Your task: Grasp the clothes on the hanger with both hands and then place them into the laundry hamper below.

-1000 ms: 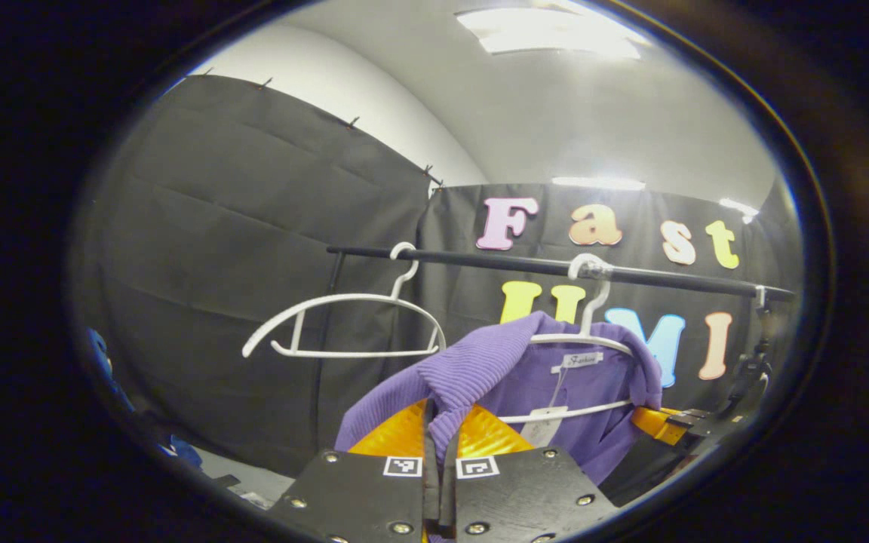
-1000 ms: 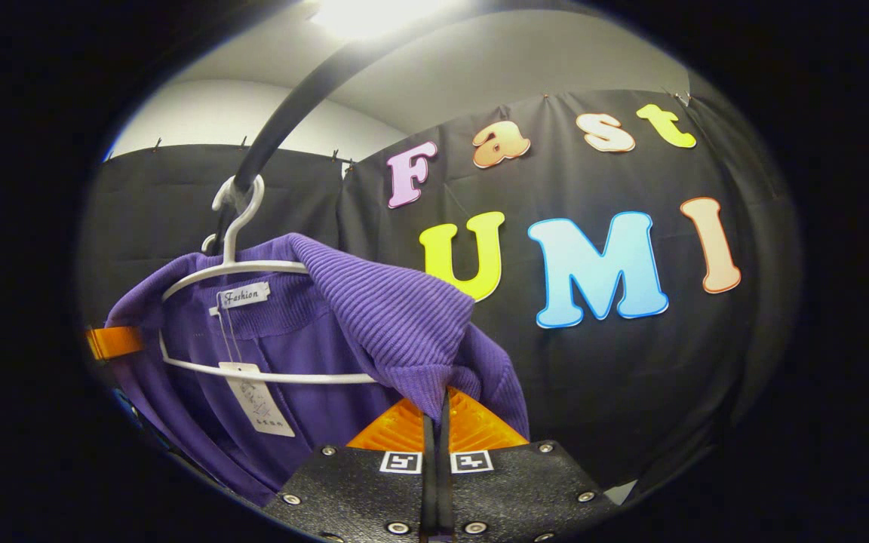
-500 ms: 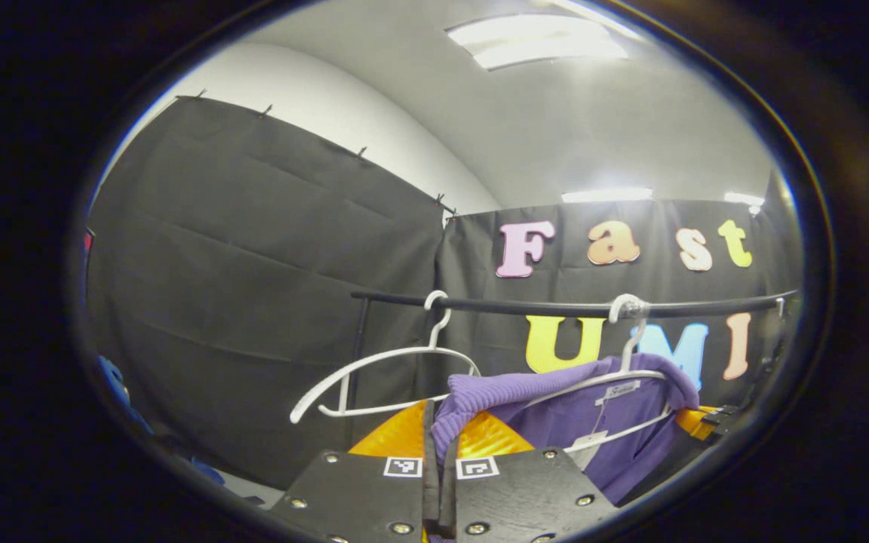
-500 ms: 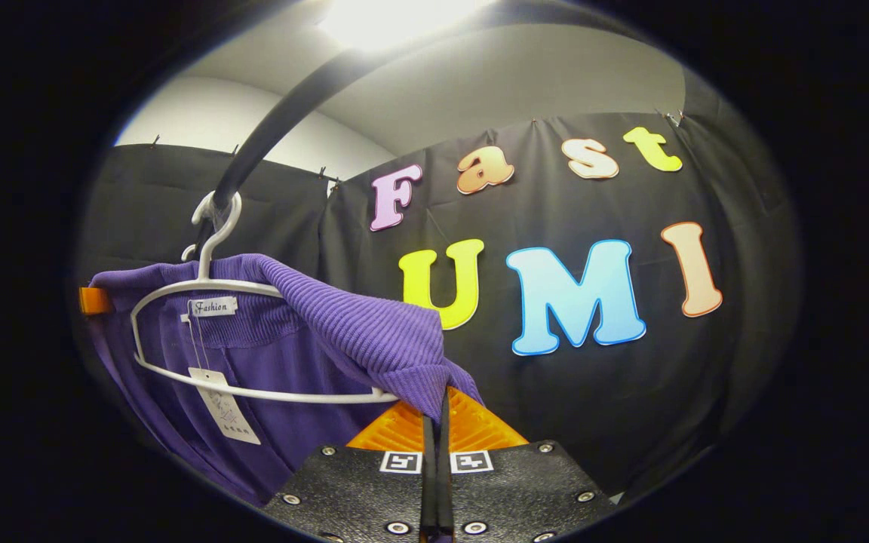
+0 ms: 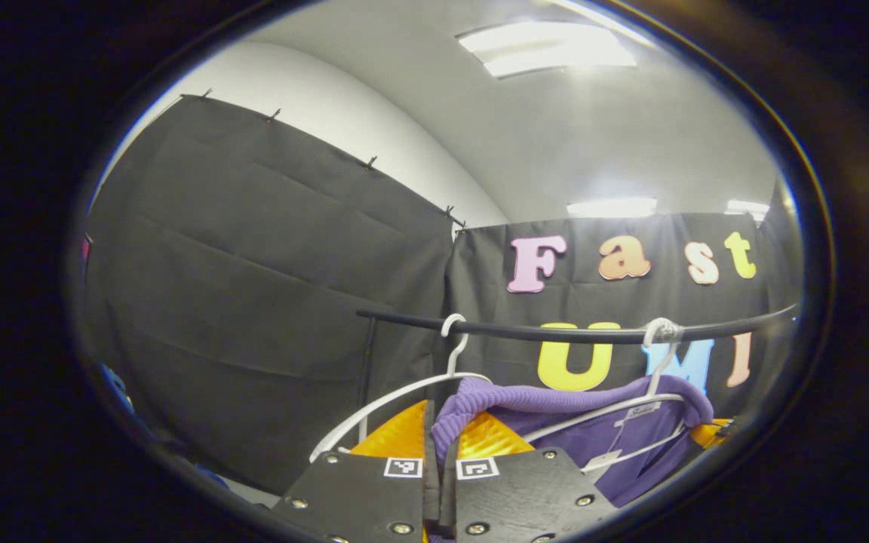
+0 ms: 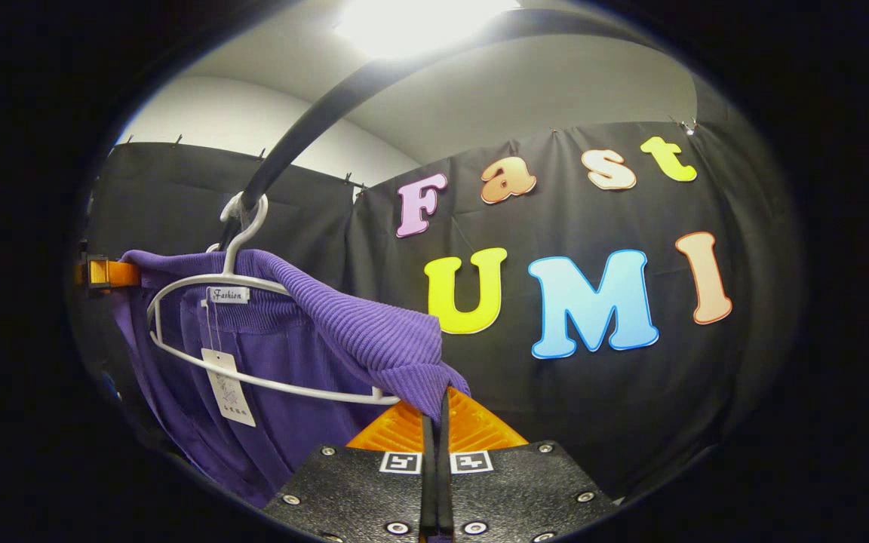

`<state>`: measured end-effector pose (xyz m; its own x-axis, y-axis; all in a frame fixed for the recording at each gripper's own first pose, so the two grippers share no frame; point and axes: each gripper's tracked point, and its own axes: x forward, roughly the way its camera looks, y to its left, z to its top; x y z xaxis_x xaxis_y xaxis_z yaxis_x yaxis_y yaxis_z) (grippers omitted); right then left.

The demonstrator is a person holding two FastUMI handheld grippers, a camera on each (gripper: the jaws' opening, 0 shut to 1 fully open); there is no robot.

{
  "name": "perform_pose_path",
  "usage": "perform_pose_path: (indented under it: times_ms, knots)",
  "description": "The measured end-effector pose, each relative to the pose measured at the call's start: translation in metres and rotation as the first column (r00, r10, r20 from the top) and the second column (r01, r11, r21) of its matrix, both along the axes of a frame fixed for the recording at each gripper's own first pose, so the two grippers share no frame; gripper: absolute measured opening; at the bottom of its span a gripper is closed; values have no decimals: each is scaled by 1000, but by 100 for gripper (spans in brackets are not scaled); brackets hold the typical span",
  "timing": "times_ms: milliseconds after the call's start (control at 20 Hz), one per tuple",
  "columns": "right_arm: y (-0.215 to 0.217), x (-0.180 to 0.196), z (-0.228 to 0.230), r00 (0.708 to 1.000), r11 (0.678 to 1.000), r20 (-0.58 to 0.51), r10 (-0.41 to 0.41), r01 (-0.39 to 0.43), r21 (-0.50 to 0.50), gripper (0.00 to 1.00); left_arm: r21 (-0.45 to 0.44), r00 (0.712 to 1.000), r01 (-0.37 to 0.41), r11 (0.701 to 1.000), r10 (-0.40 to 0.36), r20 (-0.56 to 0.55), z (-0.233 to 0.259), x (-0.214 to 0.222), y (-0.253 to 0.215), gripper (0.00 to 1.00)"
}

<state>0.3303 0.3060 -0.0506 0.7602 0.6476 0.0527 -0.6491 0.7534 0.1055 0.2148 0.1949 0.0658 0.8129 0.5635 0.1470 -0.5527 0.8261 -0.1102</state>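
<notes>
A purple knit garment [image 5: 570,398] hangs on a white hanger [image 5: 615,409] hooked over a black rail [image 5: 540,332]. My left gripper [image 5: 439,426] is shut on the garment's left shoulder, pulled toward the camera. In the right gripper view the garment [image 6: 344,324] drapes over the hanger [image 6: 253,381], with paper tags [image 6: 227,388] dangling inside the neck. My right gripper [image 6: 440,411] is shut on the right shoulder's edge. The left gripper [image 6: 106,273] shows at the garment's far side. The hamper is hidden.
An empty white hanger [image 5: 404,392] hangs on the same rail, just left of the garment. The rail [image 6: 314,128] curves overhead in the right gripper view. Black cloth walls close the booth behind and to the left.
In the left gripper view the rail and both hangers have sunk lower and the garment's shoulder has stretched toward me. The right gripper view has shifted slightly. Both grips have held.
</notes>
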Motion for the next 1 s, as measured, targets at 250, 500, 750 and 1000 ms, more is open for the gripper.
perform_pose_path:
  times_ms: [250,500,750,1000]
  knots:
    - [-2,-9,15,997,998,42,-66,66,-1,0,-22,996,78,997,-79,-31,-4,2,25,6]
    - [-4,-16,27,983,984,42,-178,179,-12,0,-87,976,208,974,-213,-47,-28,24,40,1]
    - [-12,-27,37,948,949,79,-308,313,-46,0,-119,928,354,928,-364,-73,-59,45,40,6]
    - [-20,-32,43,909,909,123,-398,409,-83,0,-120,880,463,878,-471,-57,-76,52,27,1]
